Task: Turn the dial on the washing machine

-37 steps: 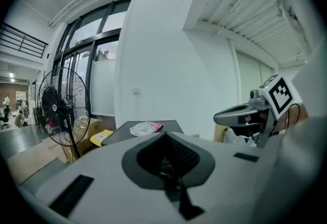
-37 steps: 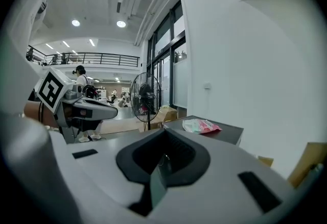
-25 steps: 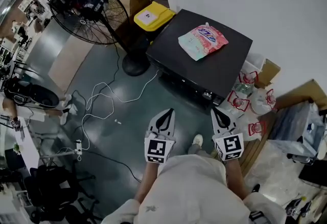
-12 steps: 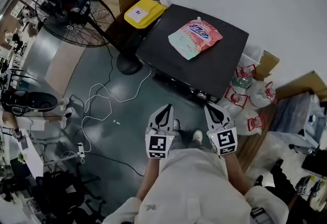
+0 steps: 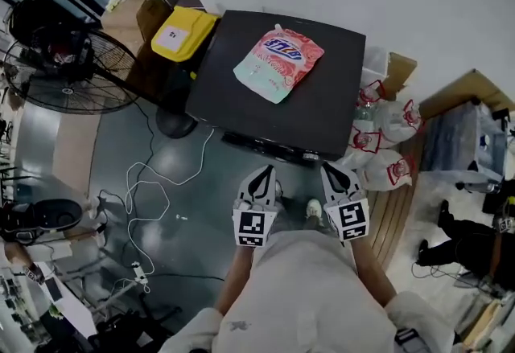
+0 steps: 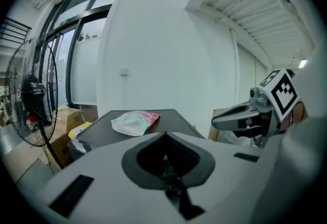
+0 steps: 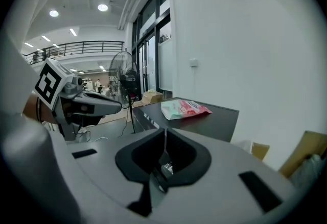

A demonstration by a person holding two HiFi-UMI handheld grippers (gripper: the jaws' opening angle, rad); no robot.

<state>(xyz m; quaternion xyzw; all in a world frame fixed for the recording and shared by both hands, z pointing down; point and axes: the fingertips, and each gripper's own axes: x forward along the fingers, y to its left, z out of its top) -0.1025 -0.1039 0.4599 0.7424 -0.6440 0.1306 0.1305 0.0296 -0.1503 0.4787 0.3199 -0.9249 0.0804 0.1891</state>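
The washing machine [image 5: 322, 114] is a black box against the white wall, with a pink and green detergent pouch [image 5: 278, 62] lying on its lid. Its control strip [image 5: 269, 149] runs along the front edge; the dial is too small to pick out. My left gripper [image 5: 265, 170] and right gripper [image 5: 327, 169] hang side by side just short of that strip, both shut and holding nothing. In the left gripper view the lid [image 6: 102, 128] and pouch [image 6: 134, 121] lie beyond the closed tips [image 6: 164, 136]. The right gripper view shows the pouch [image 7: 184, 108] ahead of its tips [image 7: 165, 131].
A yellow-lidded bin [image 5: 181, 31] stands at the machine's left, with a large floor fan [image 5: 60, 62] beyond it. A white cable [image 5: 153, 190] loops over the dark floor. White bags with red print [image 5: 386, 142] and a cardboard box [image 5: 398, 70] crowd the machine's right side.
The washing machine has shifted from the upper right to the centre of the head view. Both grippers now sit closer to its front edge, still side by side and shut.
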